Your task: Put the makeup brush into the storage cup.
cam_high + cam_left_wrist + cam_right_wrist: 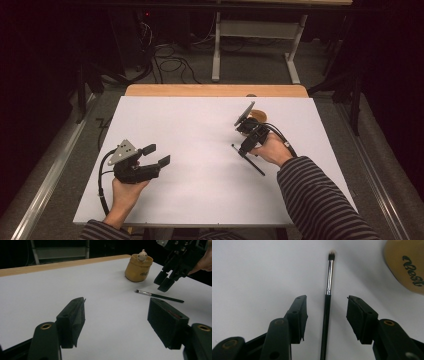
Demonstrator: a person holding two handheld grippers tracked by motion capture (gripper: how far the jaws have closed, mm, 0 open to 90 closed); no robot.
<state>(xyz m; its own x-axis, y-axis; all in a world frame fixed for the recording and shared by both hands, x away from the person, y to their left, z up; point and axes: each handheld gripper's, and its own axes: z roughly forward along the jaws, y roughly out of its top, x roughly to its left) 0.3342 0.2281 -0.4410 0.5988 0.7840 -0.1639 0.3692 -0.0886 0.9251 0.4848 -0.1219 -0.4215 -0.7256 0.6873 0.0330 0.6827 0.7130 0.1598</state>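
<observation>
In the high view the person's left hand (124, 192) comes in from the bottom edge with only a strip of striped sleeve showing, and the right sleeve (320, 200) is cut off at the lower right corner. The left gripper (156, 155) is held low over the near left part of the white table (200, 150), its grey three-cornered plate on top and its cable looping down toward the table's front edge. Its jaws stand wide apart with nothing between them; the left gripper view shows only bare white surface in the gap, and whether the jaws touch the table cannot be told.

Farther in and to the right, a brush (248, 160) lies flat on the table: dark handle, silver collar, small tuft. In the high view its near part runs under the right hand (272, 149), so only the two ends are clear. The right gripper (326, 315) is poised over it, jaws open and set one on each side of the handle, clear of it on both sides. The handle's lower end runs off the bottom of the right gripper view, and the height of the jaws above the table is hard to judge.

Beyond the brush stands a yellow jar (138, 268) with a small pale figure (142, 255) at its mouth. In the high view the right gripper hides most of it; in the right gripper view only a corner shows, with dark lettering too cropped to read. The wooden far edge of the table and a dim floor with cables lie behind.
</observation>
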